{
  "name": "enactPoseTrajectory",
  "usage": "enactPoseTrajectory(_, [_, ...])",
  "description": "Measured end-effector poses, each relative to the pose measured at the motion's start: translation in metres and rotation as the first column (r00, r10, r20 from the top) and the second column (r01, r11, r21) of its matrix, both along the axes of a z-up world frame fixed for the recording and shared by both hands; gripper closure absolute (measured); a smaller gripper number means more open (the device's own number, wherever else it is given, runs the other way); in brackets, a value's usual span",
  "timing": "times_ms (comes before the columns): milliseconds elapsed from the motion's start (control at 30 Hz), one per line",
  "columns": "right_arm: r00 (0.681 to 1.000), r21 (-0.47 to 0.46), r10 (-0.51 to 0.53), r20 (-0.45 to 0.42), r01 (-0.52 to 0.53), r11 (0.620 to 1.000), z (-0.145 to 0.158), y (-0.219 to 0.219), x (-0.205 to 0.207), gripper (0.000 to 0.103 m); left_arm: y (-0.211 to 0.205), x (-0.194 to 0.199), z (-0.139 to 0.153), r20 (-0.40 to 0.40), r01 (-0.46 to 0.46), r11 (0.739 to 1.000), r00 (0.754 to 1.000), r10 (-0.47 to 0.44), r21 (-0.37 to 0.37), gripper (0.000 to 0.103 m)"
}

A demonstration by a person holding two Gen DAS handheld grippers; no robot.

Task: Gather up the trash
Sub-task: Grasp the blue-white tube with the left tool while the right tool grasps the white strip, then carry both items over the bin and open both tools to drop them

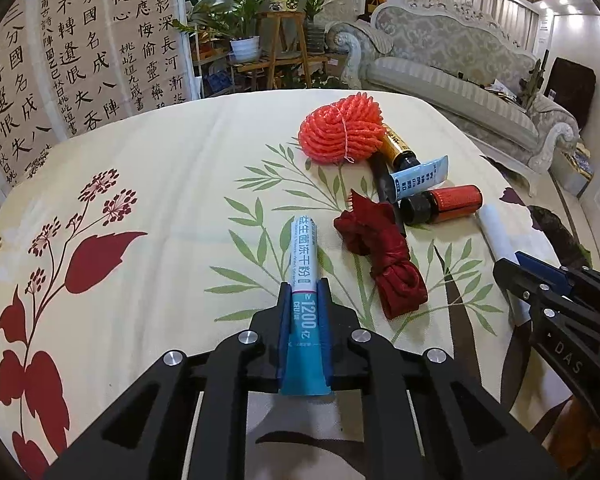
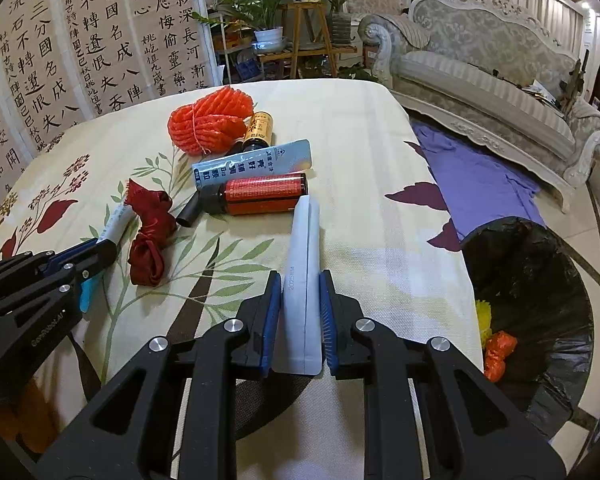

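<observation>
With both grippers clamped: left gripper (image 1: 305, 292) pinching the white-and-teal printed sachet stick (image 1: 303, 256), long axis straight ahead along the fingers; right gripper (image 2: 300, 284) squeezing the pale grey flat sachet (image 2: 303, 264) likewise, on the floral-clothed counter (image 2: 364, 152). Off to the right, below the counter edge, black-lined round bin (image 2: 540, 264), already holding orange and yellow scraps. Nearer to it, clearly, the right gripper. More litter waiting mid-counter.
</observation>
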State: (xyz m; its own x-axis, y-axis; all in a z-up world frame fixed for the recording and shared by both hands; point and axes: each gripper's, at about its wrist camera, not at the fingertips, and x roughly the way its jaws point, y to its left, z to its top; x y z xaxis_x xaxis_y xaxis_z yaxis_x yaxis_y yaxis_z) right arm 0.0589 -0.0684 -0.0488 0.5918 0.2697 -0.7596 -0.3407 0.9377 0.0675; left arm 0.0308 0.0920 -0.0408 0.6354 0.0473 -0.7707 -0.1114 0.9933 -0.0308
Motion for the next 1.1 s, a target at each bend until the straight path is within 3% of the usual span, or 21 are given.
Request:
enactPoseTrajectory(267, [1.0, 0.013, -0.021, 0.012, 0.02, 1.0, 0.005, -0.008, -0.011, 0.085, 0.001, -0.016, 0.009, 0.042, 0.003, 1.0, 0.999, -0.002, -0.029, 0.09])
enactPoseTrajectory(567, [0.995, 0.02, -0.082, 0.061, 0.081, 0.997, 0.026, -0.038, -0.031, 0.085, -0.032, -0.032, 0.032, 0.11, 0.1, 0.994, 0.989, -0.095, -0.046, 0.09])
enactPoseTrajectory(833, [0.972, 0.015, -0.214, 0.1, 0.213, 0.977, 0.039, -0.096, -0.038, 0.085, -0.082, -0.022, 0.042, 0.15, 0.221, 0.973, 0.966, -0.209, -0.069, 0.09])
enactPoseTrajectory(1100, [0.933, 0.009, -0.343, 0.111, 0.344, 0.939, 0.036, -0.157, -0.029, 0.085, -0.149, 0.0, 0.047, 0.182, 0.346, 0.937, 0.926, -0.331, -0.055, 0.09])
